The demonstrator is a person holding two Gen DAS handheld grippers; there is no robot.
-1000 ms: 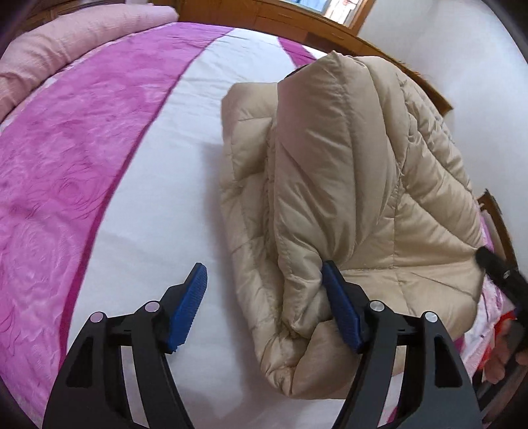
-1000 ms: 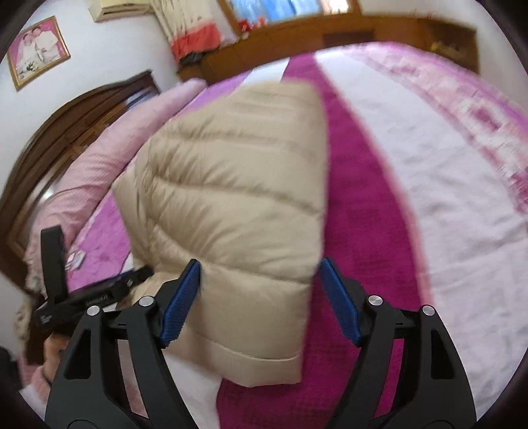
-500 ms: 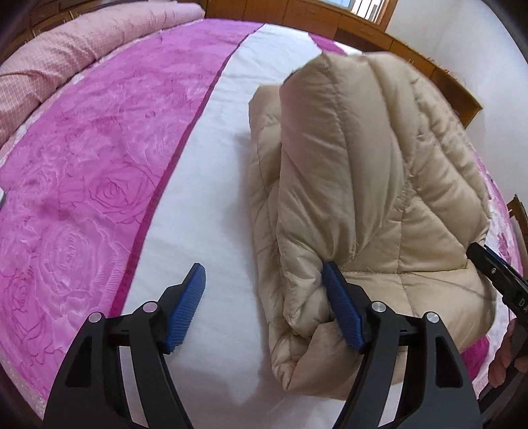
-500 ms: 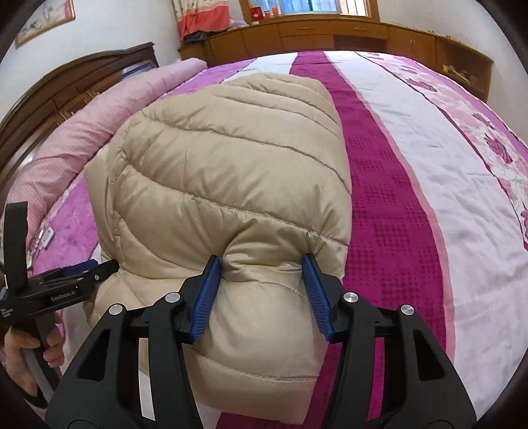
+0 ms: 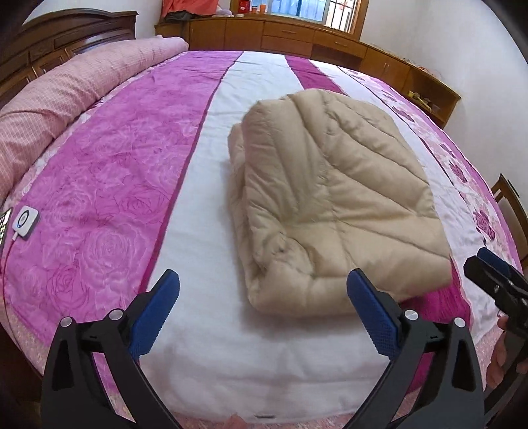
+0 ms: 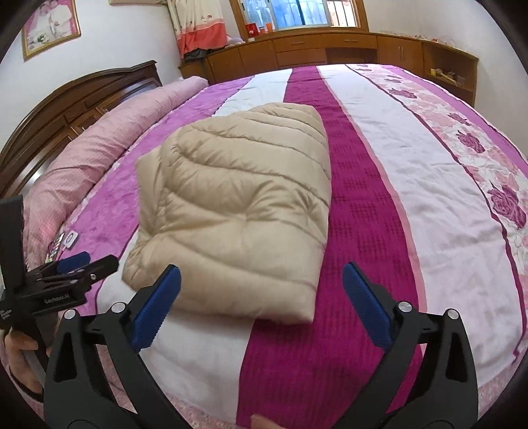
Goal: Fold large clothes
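- The left gripper (image 5: pixel 263 298) points down at the bed (image 5: pixel 204 330), its blue pads (image 5: pixel 155 313) spread wide; its jaws have just been opening and nothing sits between them.
- The right gripper (image 6: pixel 261 293) tilts down likewise, wide apart, jaws just opened too, hanging clear of the near edge of the jacket (image 6: pixel 237 211).
- One beige quilted jacket lies folded in a thick bundle on the bed, across the white and dark magenta stripes, apart from both grippers.
- The left view catches the right gripper's tip at its right edge, with fingers (image 5: pixel 495 369) of the hand below it; the right view shows the left gripper at its left edge, held by a hand (image 6: pixel 19 356).
- Only the left view shows the white puck (image 5: pixel 24 220) clearly, on the pink stripe at left; only the right view shows the framed picture (image 6: pixel 51 28) on the wall.
- One rolled pink quilt (image 6: pixel 109 145) lies along the headboard (image 6: pixel 76 99); a wooden cabinet (image 5: pixel 297 36) runs under the window beyond.
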